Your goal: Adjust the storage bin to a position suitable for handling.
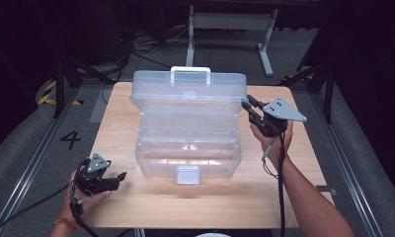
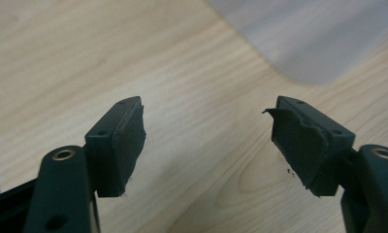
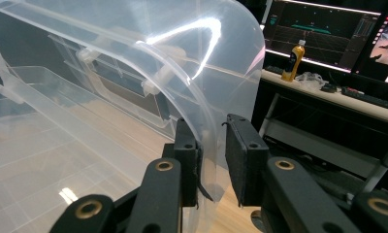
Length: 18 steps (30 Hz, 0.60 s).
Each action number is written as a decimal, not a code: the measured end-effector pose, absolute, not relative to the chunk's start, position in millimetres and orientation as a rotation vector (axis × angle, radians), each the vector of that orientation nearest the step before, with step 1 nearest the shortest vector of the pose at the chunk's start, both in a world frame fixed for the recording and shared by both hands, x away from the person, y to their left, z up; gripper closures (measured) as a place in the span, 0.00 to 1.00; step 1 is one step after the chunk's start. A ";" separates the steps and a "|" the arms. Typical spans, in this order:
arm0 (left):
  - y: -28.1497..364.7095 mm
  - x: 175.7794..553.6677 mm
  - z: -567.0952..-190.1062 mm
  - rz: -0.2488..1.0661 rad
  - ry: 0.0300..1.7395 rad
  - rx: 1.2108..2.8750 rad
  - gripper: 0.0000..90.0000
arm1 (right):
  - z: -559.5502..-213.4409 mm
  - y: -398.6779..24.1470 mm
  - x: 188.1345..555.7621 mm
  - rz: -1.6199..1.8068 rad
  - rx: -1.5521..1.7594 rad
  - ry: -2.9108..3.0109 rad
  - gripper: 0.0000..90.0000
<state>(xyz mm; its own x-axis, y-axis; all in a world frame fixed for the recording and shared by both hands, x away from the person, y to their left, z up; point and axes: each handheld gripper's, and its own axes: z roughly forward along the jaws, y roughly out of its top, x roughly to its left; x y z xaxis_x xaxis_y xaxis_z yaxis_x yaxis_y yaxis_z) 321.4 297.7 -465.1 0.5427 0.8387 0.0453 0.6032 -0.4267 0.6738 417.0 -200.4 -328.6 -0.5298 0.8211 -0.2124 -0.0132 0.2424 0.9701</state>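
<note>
Box: a clear plastic box [image 1: 188,131] stands open at the middle of the wooden table [image 1: 136,207], its lid [image 1: 190,94] raised toward 12 o'clock, its white handle [image 1: 190,70] on the far edge and its latch [image 1: 187,174] at 6 o'clock.
Hard to make out: the see-through walls blur into each other; in the right gripper view the lid edge [image 3: 209,141] is cut off at the bottom between the jaws.
Right gripper: the right gripper [image 1: 248,107] is at 3 o'clock of the box, at the lid's side edge. The jaws sit either side of that edge; one pad [image 3: 194,165] touches it, the other stands a little off, so no full clamp.
Right hand: the hand [image 1: 270,132] grips from below, forearm running in from 5 o'clock.
Left gripper: the left gripper [image 1: 117,177] is at 8 o'clock of the box, low over bare wood, jaws apart with nothing between them.
Left hand: the hand [image 1: 87,195] rests near the table's front left corner; the box corner [image 2: 303,43] is blurred at 1 o'clock in the left gripper view.
</note>
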 end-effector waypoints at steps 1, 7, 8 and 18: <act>297.1 321.6 -467.9 0.502 1.168 2.191 0.29 | -328.1 -200.1 418.0 1.371 0.748 1.747 0.85; 297.0 324.8 -476.1 0.465 1.189 2.166 0.28 | -319.3 -199.7 431.1 1.332 0.742 1.764 0.89; 297.3 324.2 -476.9 0.456 1.201 2.149 0.28 | -317.9 -199.6 433.4 1.328 0.743 1.770 0.89; 298.8 322.2 -481.0 0.471 1.173 2.124 0.25 | -310.7 -200.4 449.7 1.338 0.779 1.792 0.90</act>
<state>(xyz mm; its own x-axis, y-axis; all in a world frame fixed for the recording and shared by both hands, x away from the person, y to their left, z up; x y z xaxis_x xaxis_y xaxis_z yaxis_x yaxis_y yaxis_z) 322.2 298.8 -481.0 0.5337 0.8457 -0.0029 0.6089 -0.3819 0.6953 449.7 -200.4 -310.7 -0.5301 0.8216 -0.2096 0.0323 0.2665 0.9633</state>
